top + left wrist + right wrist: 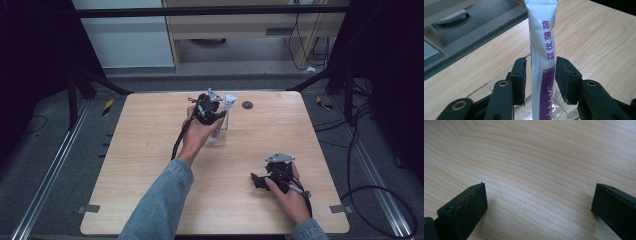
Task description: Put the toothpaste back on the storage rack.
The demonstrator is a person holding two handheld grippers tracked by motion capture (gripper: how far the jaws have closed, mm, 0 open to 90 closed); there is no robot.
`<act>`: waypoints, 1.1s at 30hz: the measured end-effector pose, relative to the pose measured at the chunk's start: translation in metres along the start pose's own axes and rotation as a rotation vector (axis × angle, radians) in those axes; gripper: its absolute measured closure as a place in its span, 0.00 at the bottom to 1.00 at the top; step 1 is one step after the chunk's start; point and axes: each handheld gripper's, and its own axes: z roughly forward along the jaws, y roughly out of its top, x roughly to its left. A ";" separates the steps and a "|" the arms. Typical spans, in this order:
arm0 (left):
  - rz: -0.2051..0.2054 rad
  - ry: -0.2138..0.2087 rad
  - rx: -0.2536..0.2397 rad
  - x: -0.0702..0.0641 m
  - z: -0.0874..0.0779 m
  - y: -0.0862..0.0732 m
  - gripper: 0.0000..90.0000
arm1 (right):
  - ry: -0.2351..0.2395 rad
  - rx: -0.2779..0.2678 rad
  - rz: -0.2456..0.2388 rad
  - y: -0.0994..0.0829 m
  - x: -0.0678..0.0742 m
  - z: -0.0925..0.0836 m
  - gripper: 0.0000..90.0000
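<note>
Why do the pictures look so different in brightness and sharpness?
High view: dim and soft, dark at the edges, so the tube is small and unclear. Left gripper view: bright and crisp, the tube's print readable, glare on the clear container. Right gripper view: even light on the table, soft shadows beside its black jaws.

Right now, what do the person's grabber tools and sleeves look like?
Both grippers, left and right, are black with two blocky jaws, a grey three-cornered plate on top and a trailing black cable. The sleeves are blue denim.
</note>
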 end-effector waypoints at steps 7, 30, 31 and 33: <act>0.010 0.005 -0.004 -0.001 -0.006 0.000 0.60 | 0.000 0.000 0.000 0.000 0.000 0.000 0.00; 0.000 -0.029 -0.006 -0.011 -0.037 0.004 0.18 | 0.001 -0.002 -0.001 0.000 0.000 0.000 0.00; 0.003 -0.035 -0.005 -0.012 -0.039 0.004 0.17 | 0.001 -0.002 -0.001 0.000 0.000 0.000 0.00; 0.001 -0.043 -0.003 -0.015 -0.042 0.005 0.15 | 0.001 -0.002 -0.001 0.000 0.000 0.000 0.00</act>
